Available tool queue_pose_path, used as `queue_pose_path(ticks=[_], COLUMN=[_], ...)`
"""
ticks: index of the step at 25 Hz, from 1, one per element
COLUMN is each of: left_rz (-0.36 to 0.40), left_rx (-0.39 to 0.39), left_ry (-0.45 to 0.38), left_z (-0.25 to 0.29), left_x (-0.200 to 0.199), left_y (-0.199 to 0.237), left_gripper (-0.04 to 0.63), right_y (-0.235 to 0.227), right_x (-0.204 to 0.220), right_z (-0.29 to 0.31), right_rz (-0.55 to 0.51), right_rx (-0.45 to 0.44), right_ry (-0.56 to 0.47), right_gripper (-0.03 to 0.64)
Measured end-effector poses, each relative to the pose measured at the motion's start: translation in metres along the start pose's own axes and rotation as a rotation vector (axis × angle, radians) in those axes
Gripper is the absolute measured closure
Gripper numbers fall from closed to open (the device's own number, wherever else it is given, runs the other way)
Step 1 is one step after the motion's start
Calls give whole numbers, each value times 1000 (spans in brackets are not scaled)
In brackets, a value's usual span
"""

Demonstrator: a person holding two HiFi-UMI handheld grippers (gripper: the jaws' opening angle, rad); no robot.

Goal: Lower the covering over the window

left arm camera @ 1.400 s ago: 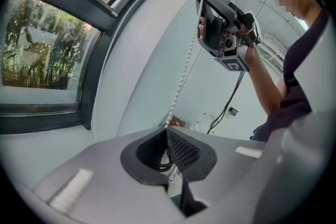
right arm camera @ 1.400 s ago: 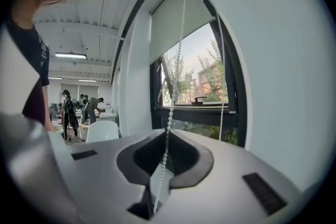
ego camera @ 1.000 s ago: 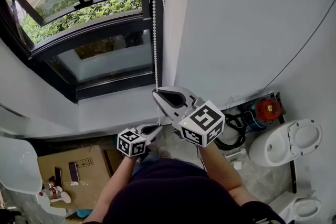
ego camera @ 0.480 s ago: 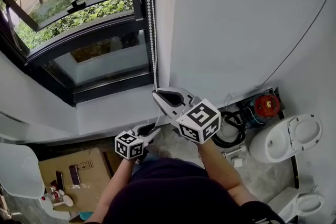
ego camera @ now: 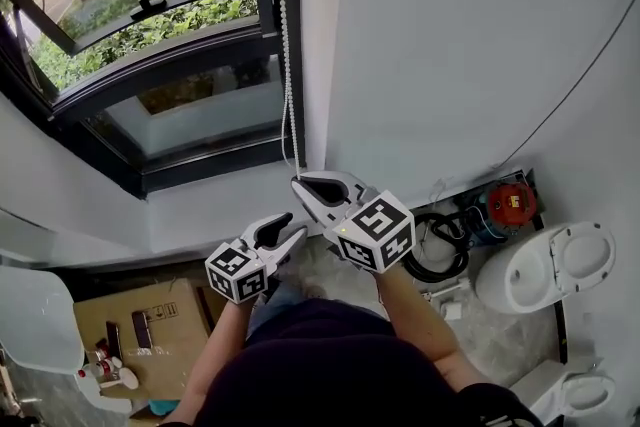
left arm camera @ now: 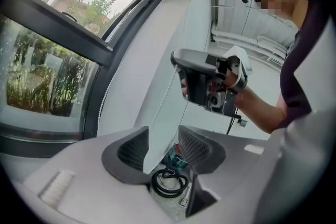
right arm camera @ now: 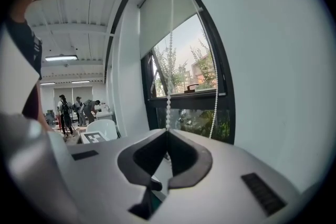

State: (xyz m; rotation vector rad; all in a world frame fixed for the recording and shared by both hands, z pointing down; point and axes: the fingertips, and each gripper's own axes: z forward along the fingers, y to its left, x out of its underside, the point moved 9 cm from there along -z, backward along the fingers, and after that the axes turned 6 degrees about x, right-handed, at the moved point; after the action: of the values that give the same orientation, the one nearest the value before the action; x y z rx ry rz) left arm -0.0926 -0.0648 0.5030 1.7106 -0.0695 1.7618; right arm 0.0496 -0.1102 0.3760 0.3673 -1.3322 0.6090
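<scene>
White wall (ego camera: 450,45) was seen behind both tools. The right gripper (right arm camera: 167,131) was clamped shut on the bead chain (ego camera: 289,85), which was hung along the right frame of the window (ego camera: 170,65). The left gripper (ego camera: 286,226), nearer and to the left, had just been opened, with nothing caught between its jaws. The roller blind (right arm camera: 160,13) was drawn over only the window's top.

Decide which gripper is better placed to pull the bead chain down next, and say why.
Right. The right gripper is shut on the bead chain, so it can pull at once. The left gripper has just been opening; its fingers stand apart and press on nothing.
</scene>
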Motion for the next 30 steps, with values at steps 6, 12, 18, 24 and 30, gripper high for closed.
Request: queue_pose_path(ticks=[6, 12, 18, 24, 30], left_rz=[50, 58, 68, 78, 72], left_rx=[29, 42, 39, 43, 33], left_ry=[-63, -101, -132, -146, -146], left_z=[2, 1, -3, -7, -7], left_x=[-33, -58, -69, -71, -74], left_y=[-10, -15, -17, -18, -17], left_gripper=[431, 431, 433, 431, 433], right_y=[-8, -12, -18, -10, -4], right_x=[8, 20, 37, 53, 68], right_z=[2, 3, 7, 11, 21], right_rz=[0, 36, 18, 49, -19], right_rx=[16, 14, 20, -12, -22], right_ry=[32, 36, 103, 112, 203], right_gripper=[604, 604, 604, 604, 604])
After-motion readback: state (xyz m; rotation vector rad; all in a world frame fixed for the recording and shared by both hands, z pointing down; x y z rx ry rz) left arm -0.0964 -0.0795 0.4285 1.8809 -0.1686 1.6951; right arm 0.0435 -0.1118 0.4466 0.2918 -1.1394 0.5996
